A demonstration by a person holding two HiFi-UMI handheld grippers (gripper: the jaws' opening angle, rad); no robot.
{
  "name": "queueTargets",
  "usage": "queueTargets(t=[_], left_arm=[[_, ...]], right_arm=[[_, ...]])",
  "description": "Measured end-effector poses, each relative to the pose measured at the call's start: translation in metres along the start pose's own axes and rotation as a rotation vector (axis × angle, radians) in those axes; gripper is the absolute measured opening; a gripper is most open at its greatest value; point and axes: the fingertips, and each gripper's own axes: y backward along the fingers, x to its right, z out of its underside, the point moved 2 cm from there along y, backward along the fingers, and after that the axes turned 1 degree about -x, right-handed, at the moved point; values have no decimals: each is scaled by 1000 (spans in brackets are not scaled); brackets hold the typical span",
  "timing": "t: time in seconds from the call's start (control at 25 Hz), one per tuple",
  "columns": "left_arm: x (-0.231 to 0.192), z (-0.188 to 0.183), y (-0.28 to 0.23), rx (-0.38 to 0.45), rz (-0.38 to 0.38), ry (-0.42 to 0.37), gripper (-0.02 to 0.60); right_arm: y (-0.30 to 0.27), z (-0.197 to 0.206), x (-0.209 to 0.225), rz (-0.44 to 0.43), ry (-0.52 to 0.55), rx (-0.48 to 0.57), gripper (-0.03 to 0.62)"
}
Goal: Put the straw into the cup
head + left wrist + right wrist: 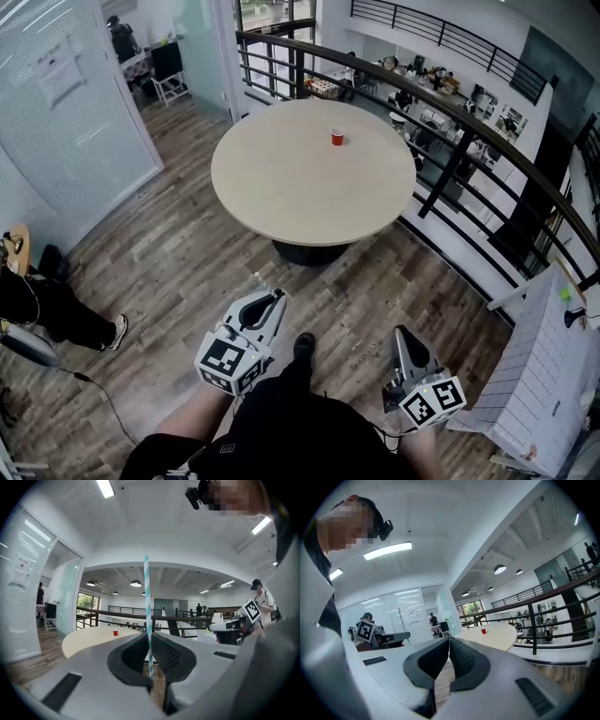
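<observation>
**Straw clamped in the left gripper, the cup far ahead on the round table**

The left gripper has its jaws closed on a straw with blue-green and white stripes. The straw stands upright between the pads, and most of its length rises above them. The right gripper has its jaws together at the tips, with nothing between them. It is beside the left gripper, and both point forward over the wooden floor. The small red cup stands upright on the round table, well apart from both grippers and ahead of them. Seen from the left gripper, it is a little to the left of the straw. Seen from the right gripper, it is a little to the right of the jaws.
</observation>
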Motion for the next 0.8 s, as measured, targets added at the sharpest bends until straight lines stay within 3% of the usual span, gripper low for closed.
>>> queueTargets(t=[0.44,0.8], left_arm=[[-59,-14,-115,-33,43,8,25],[-118,-18,-196,-38,74,18,26]], right_arm=[[-114,-35,64,-6,6,-22,21],[-190,-38,113,37,-15,-54,21]])
